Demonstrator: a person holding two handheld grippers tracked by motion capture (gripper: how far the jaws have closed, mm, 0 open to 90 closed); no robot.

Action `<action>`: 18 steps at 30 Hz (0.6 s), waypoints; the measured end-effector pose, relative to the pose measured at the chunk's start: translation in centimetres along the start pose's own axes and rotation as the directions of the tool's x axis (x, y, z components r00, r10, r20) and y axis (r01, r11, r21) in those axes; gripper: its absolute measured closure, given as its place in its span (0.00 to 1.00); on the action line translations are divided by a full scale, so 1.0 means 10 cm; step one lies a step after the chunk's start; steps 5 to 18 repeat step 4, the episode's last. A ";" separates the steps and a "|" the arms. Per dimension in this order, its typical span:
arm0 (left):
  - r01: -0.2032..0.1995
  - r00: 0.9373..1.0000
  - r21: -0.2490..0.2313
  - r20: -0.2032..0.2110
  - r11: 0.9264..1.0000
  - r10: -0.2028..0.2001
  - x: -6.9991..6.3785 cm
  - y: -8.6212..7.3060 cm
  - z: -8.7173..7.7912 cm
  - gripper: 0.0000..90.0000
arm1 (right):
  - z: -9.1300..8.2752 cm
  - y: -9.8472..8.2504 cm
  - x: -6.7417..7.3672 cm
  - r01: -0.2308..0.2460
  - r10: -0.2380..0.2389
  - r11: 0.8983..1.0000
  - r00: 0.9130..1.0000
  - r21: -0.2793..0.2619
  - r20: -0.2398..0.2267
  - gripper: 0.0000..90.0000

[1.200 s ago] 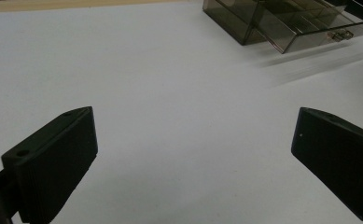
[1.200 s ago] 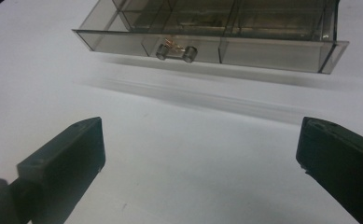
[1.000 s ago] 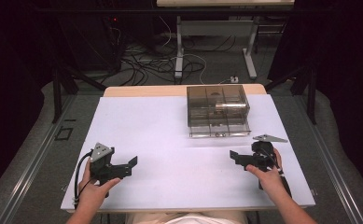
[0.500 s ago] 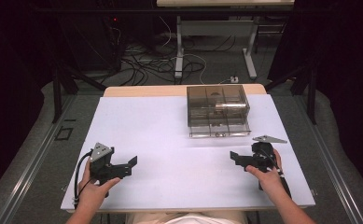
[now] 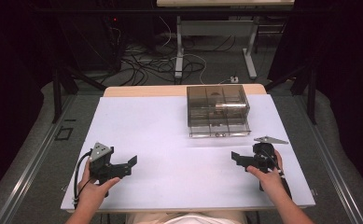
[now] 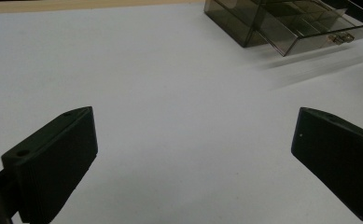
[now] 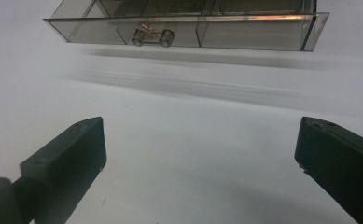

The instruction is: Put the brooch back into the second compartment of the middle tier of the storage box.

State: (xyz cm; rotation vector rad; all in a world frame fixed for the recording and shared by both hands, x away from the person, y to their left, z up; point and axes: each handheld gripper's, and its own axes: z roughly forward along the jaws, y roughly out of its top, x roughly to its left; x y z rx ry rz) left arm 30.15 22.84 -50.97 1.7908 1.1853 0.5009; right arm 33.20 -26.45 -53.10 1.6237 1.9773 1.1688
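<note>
A smoky clear plastic organiser box with several compartments sits shut on the white table, right of centre toward the far edge. Its front latch faces the person. My left gripper rests near the front left of the table, held by a hand, open with nothing between its jaws. My right gripper rests near the front right, also open and empty. In the left gripper view the box lies far off at the upper right. In the right gripper view the box lies just ahead.
Beyond the table stand a desk frame and loose cables on the floor. A wooden strip edges the table's far side. Dark curtains flank both sides.
</note>
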 end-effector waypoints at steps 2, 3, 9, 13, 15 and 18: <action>0.002 1.000 0.000 0.001 1.000 -0.002 0.00 0.00 0.01 0.00 | 0.01 0.00 -0.01 -0.001 0.001 1.000 1.000 0.004 0.008 0.02; -0.001 1.000 0.004 0.000 1.000 0.001 0.01 0.00 0.01 0.00 | 0.01 0.00 -0.01 -0.007 0.007 1.000 1.000 0.004 0.003 0.02; 0.001 1.000 0.007 0.002 1.000 -0.001 0.01 0.00 0.01 0.00 | 0.01 -0.01 -0.02 -0.008 0.008 1.000 1.000 0.003 0.003 0.02; 0.001 1.000 0.007 0.002 1.000 -0.001 0.01 0.00 0.01 0.00 | 0.01 -0.01 -0.02 -0.008 0.008 1.000 1.000 0.003 0.003 0.02; 0.001 1.000 0.007 0.002 1.000 -0.001 0.01 0.00 0.01 0.00 | 0.01 -0.01 -0.02 -0.008 0.008 1.000 1.000 0.003 0.003 0.02; 0.001 1.000 0.007 0.002 1.000 -0.001 0.01 0.00 0.01 0.00 | 0.01 -0.01 -0.02 -0.008 0.008 1.000 1.000 0.003 0.003 0.02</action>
